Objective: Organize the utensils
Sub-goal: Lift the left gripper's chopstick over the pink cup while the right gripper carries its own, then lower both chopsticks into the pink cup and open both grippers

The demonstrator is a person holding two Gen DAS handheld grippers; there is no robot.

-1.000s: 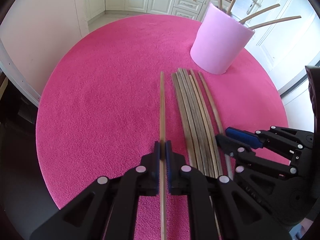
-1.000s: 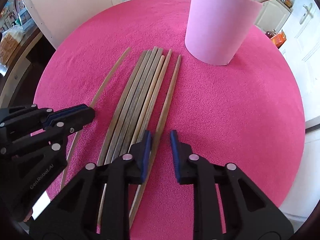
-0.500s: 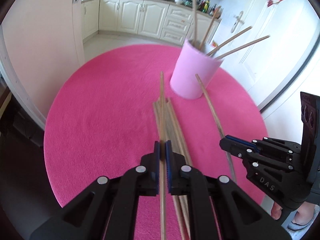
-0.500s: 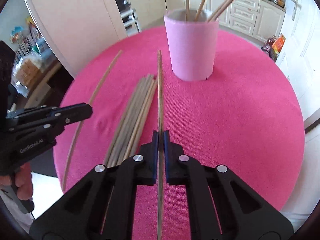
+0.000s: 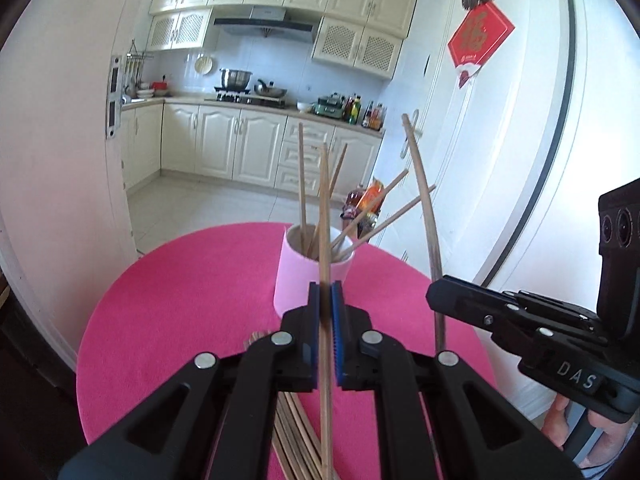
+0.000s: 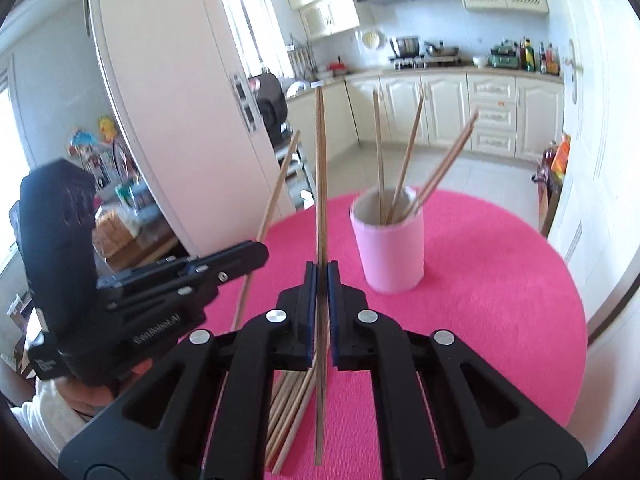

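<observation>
Pink table (image 5: 180, 300), chopstick (image 5: 325, 216) clamped in left hand-held gripper (image 5: 325, 304)

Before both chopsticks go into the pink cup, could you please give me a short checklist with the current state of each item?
1. Left gripper shut on its chopstick: ok.
2. Right gripper shut on its chopstick: ok.
3. Both chopsticks lifted clear of the pile: ok.
4. Pink cup upright on the pink cloth: ok.
5. Room left among the sticks already in the cup: cannot tell.
</observation>
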